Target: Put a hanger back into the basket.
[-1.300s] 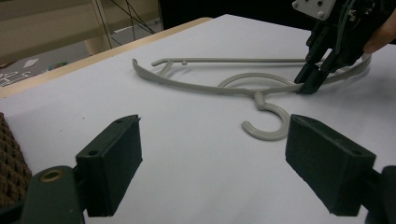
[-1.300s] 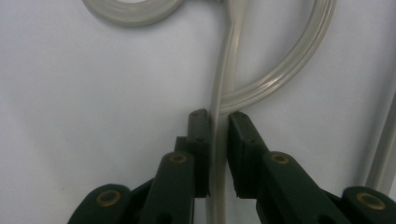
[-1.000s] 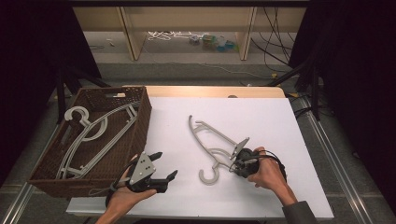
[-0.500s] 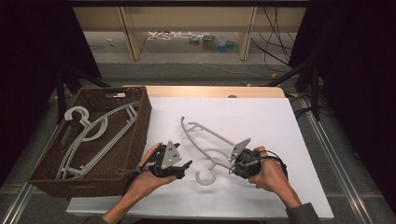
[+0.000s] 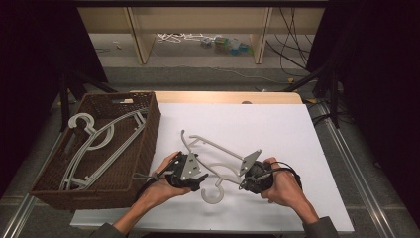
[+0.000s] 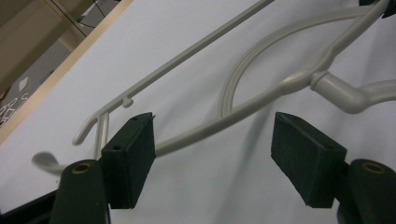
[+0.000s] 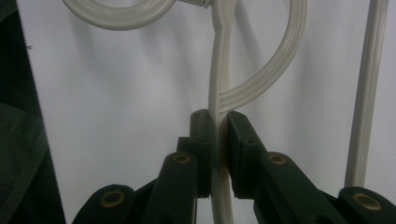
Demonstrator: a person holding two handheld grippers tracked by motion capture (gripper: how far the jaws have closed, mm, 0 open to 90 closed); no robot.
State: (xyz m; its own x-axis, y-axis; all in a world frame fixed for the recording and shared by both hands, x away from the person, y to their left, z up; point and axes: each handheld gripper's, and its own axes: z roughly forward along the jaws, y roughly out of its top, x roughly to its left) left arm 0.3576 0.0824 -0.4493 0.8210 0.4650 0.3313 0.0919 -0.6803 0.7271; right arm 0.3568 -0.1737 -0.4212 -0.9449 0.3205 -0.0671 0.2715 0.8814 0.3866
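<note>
Pale grey plastic clothes hanger (image 5: 214, 159) lies over the white table sheet (image 5: 277, 124), a thin moulded frame with a straight bottom bar, two curved shoulder arms and a thick round hook. Its long axis runs slantwise between the two grippers, and the hook curls toward the person, below and between the jaws. The right gripper (image 5: 246, 179) has its black jaws pressed tight on one flat shoulder arm, which runs straight up between the pads (image 7: 203, 135) in the right gripper view. The left gripper (image 5: 198, 177) stands with jaws wide apart and has just been closing them; the other shoulder arm passes between its pads (image 6: 130, 156), against the left one and well clear of the right. In the high view, hands and grey plates cover both grip points. Whether the hanger rests on the sheet or hangs just above it is hard to tell.
</note>
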